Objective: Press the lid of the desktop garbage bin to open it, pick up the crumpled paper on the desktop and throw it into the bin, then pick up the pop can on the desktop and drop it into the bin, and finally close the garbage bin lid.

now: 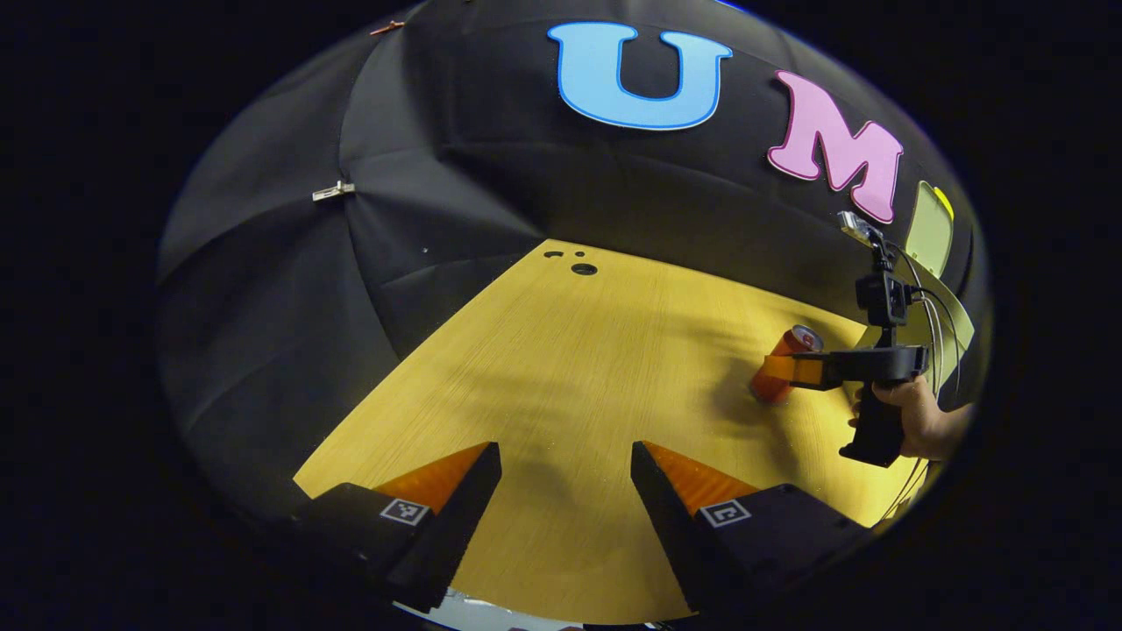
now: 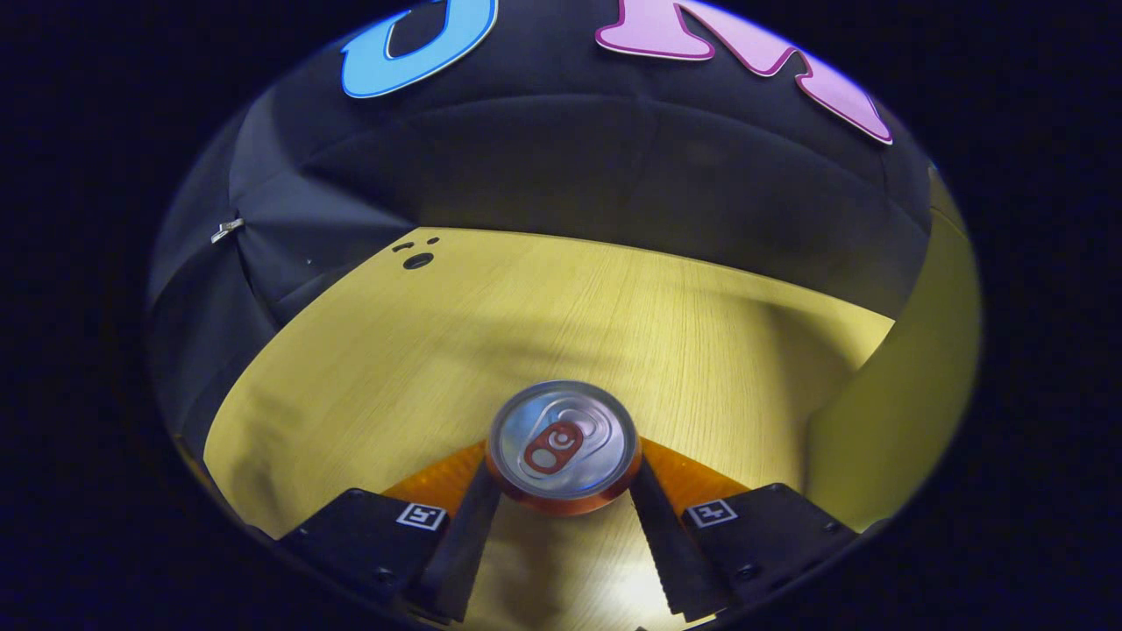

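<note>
An orange pop can with a silver top stands between the fingers of my right gripper; both fingers press against its sides. In the left gripper view the same pop can leans slightly at the table's right side, with the right gripper around it and a hand on the handle. My left gripper hangs open over bare wood at the near side, holding nothing. Behind the right gripper stands the pale yellow-green bin with its lid raised; the bin's wall is just right of the can.
The wooden table runs back to the black cloth wall. Small round holes mark its far left corner, and the same holes show in the right gripper view. Cables trail from the right gripper's camera mount.
</note>
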